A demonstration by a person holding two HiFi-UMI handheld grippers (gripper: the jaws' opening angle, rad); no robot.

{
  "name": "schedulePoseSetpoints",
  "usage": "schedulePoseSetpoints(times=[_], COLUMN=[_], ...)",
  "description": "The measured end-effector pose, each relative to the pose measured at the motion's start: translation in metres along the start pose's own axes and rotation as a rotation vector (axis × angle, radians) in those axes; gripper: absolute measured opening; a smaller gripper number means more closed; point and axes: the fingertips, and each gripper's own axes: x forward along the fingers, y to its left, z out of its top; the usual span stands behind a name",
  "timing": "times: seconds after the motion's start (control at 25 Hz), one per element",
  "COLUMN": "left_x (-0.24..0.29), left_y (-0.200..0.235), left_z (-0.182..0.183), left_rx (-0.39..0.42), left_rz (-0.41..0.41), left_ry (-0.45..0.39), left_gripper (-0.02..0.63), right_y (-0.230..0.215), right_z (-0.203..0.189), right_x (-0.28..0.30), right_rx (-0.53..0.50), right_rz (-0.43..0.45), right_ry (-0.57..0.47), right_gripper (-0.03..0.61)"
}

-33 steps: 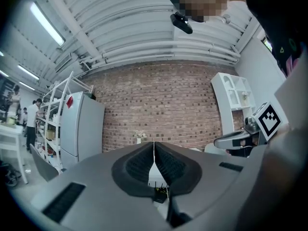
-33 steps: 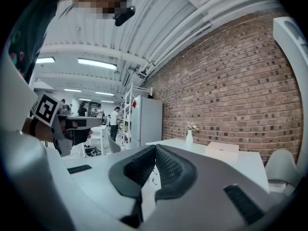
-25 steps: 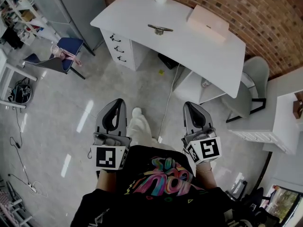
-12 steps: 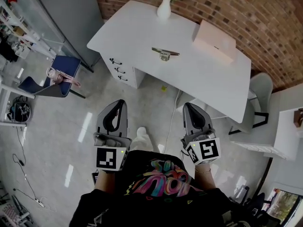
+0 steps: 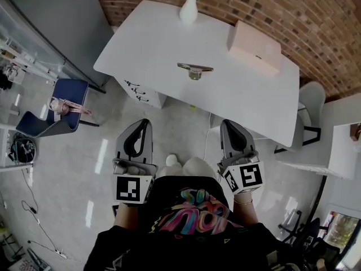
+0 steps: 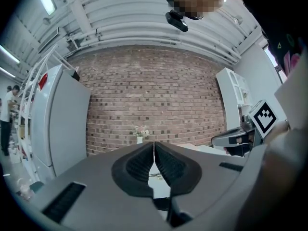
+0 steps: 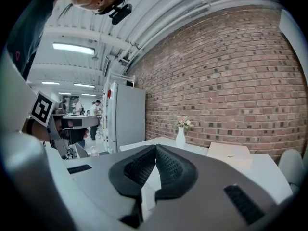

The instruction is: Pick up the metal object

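Left claw (image 5: pixel 143 121) and right claw (image 5: pixel 226 123) were both clenched, nothing between the jaws, held over the floor (image 5: pixel 84 151). Metal object (image 5: pixel 194 69) lay mid-worktop (image 5: pixel 141 44), well apart from both, nearer than vase (image 5: pixel 188 10) and box (image 5: pixel 254 45).

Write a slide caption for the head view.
Left hand-held gripper and right hand-held gripper, both shut and empty, face a white desk bearing the metal object.

The white table (image 5: pixel 242 100) carries a vase (image 5: pixel 188 11), metal object (image 5: pixel 194 70) and box (image 5: pixel 254 48).
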Motion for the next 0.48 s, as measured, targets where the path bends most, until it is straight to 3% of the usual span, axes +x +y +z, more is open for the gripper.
schedulePoseSetpoints(times=[0.48], left_x=[0.084], left_y=[0.007], left_z=[-0.014], left_rx=[-0.004], left_rz=[-0.033], left_ry=[0.034], left_gripper=[0.029], right_y=[-0.062], right_z=[-0.013], right_x=[0.052], right_rx=[0.038], right_rz=[-0.042], right_ry=[0.021], right_gripper=[0.02])
